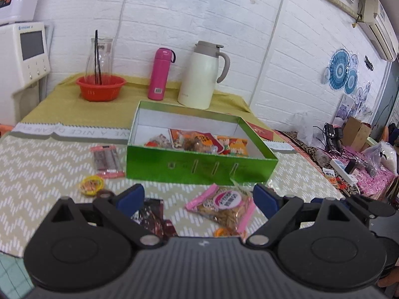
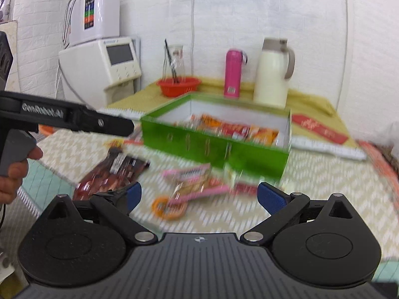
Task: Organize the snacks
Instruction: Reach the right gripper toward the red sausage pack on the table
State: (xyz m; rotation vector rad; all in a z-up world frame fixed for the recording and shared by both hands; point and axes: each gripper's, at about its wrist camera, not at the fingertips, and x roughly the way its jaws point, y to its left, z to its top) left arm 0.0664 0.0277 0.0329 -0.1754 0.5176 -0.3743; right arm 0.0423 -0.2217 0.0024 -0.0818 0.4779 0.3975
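Soft, even daylight is filling both views, and shadows are staying faint around the green box (image 1: pixel 197 167). The left wrist view is reading fairly sharp: print on the snack packets in front of the box is showing clearly, while a mild sheen is glinting on the box's front wall. The right wrist view is smearing with motion blur; the green box (image 2: pixel 217 147) and the packets before it are streaking sideways. Fisheye distortion is bending the white brick wall (image 1: pixel 199 12) behind the box, curving its lines toward the frame edges.
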